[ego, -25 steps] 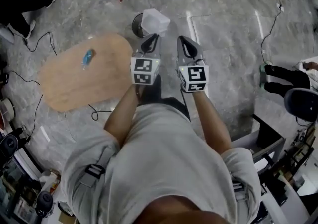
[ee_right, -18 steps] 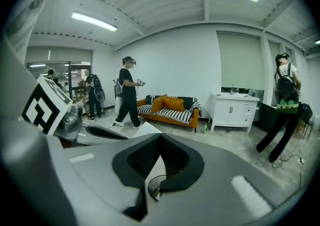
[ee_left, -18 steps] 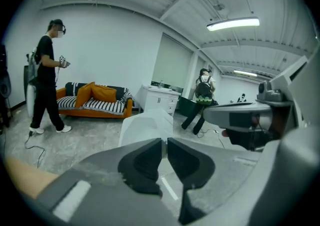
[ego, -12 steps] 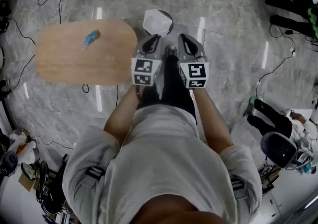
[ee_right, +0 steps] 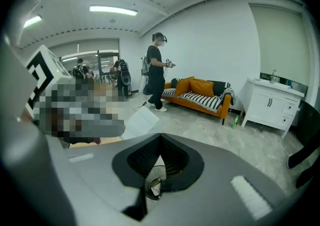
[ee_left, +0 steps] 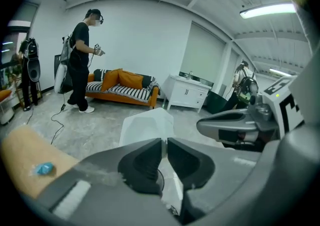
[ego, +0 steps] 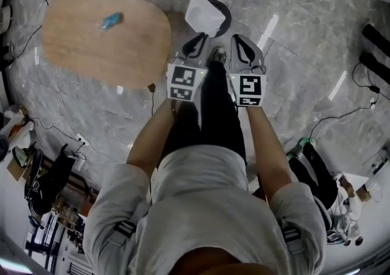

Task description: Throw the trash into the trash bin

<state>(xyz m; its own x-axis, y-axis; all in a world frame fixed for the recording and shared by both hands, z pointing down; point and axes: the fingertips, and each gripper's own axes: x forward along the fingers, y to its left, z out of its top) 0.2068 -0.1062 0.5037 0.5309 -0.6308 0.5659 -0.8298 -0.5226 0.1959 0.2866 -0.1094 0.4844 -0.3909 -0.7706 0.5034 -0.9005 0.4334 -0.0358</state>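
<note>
Trash bin [ego: 223, 16], litter [ee_right: 150, 186] inside, white sheet [ego: 203, 15] at rim

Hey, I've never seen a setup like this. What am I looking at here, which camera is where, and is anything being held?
No robot here: a person holds a two-jaw gripper in each hand. The head view comes from a camera on the person's head, looking down. The two gripper views come from cameras riding on each gripper, looking along its jaws. The left gripper is shut on a white piece of trash, right by a black bin on the floor. The right gripper is shut and holds nothing. To the person's left stands a wooden table with a small blue thing on it.
</note>
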